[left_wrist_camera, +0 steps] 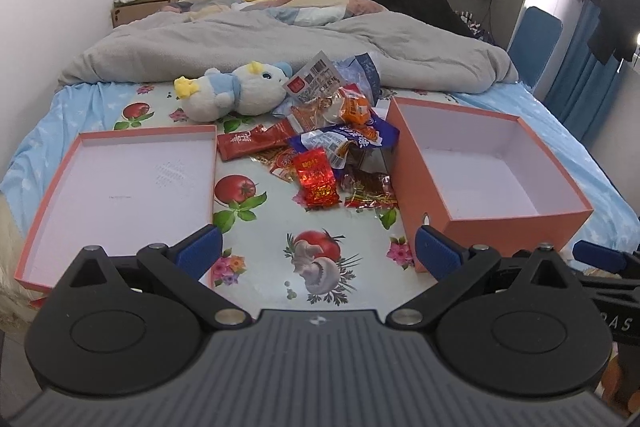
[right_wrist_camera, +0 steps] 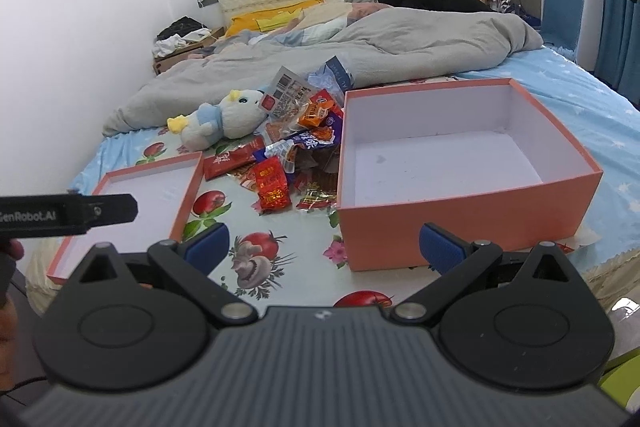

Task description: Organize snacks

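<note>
A pile of snack packets [left_wrist_camera: 332, 143] lies on the flowered cloth on the bed, between a shallow orange box lid [left_wrist_camera: 120, 187] on the left and a deep orange box [left_wrist_camera: 480, 163] on the right, both with nothing in them. A shiny red packet [left_wrist_camera: 316, 177] lies at the front of the pile. My left gripper [left_wrist_camera: 316, 247] is open and holds nothing, hovering near the bed's front edge, short of the pile. My right gripper [right_wrist_camera: 324, 247] is open and holds nothing, in front of the deep box [right_wrist_camera: 452, 163]. The pile [right_wrist_camera: 296, 155] and the lid [right_wrist_camera: 132, 203] also show there.
A blue and white plush toy [left_wrist_camera: 236, 89] lies behind the pile. A grey duvet [left_wrist_camera: 280, 43] covers the far half of the bed. The flowered cloth [left_wrist_camera: 280, 211] is under the boxes. The left gripper's body [right_wrist_camera: 68, 213] shows at the left of the right wrist view.
</note>
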